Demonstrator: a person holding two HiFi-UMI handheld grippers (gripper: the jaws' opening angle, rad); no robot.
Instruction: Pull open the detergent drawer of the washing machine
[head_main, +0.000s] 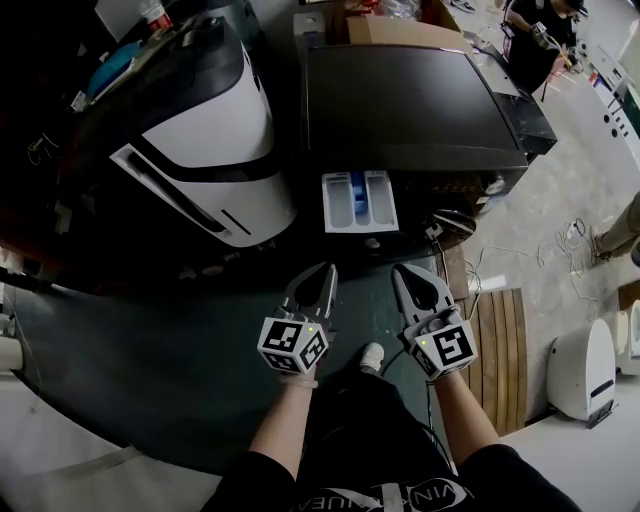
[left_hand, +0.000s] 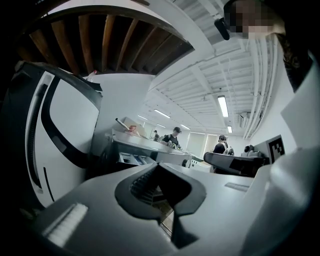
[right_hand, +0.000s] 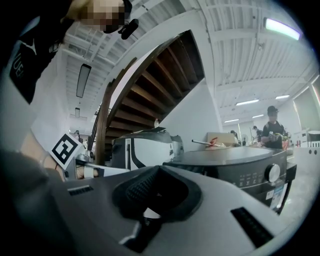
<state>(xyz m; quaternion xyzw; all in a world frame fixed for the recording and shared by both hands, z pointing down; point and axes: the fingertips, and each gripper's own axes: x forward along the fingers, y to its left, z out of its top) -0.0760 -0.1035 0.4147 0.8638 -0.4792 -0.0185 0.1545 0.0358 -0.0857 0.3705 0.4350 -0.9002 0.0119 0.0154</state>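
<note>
Drawer ahead of left gripper, apart

Person: black short-sleeved top with white lettering across the chest, dark trousers, one white shoe visible. Left of the shoe, left gripper: grey tapered jaws, black ribbed pads, white cube bearing black square markers, small green light. Right of the shoe, right gripper: same build.

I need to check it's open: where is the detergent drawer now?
In the head view, near centre, the detergent drawer juts out of the dark washing machine's front, just right of the white appliance.
</note>
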